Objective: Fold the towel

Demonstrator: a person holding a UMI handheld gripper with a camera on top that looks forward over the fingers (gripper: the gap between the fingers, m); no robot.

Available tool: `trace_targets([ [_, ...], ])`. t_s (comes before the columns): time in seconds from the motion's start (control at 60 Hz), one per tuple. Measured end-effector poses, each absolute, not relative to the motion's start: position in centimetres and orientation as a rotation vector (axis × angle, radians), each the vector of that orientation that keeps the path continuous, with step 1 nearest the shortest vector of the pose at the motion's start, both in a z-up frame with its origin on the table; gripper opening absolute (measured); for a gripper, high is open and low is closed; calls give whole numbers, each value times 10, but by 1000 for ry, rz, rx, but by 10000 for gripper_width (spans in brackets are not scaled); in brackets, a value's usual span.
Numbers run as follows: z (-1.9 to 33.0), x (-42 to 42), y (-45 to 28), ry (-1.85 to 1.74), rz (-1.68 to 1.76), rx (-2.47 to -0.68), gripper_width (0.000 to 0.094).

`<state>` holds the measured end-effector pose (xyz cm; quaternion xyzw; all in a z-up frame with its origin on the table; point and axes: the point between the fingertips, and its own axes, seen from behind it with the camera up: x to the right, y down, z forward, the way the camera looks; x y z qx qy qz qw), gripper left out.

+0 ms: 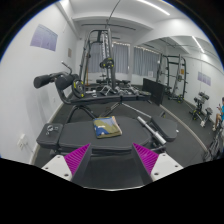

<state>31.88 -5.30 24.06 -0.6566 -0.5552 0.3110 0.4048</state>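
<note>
A dark grey towel (110, 168) lies flat on the dark table (60, 132), directly under and between my fingers. Its near edge curves just below them and a fold line runs across it near the fingertips. My gripper (111, 150) is open, with the magenta pads (76, 158) wide apart at either side of the towel. I cannot tell whether the fingers touch the cloth.
A blue and yellow flat packet (107, 126) lies on the table just beyond the towel. A black tool (150, 126) lies to its right. Beyond the table stand a weight machine (100, 60), a bench (120, 95) and a rack (175, 75).
</note>
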Motion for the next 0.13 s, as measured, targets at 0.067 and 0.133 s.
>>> trace_targets([
  [0.067,243,330,-55,-1401,787,-1649,851],
  [0.133,245,337,-62,-1412,799,-1641,853],
])
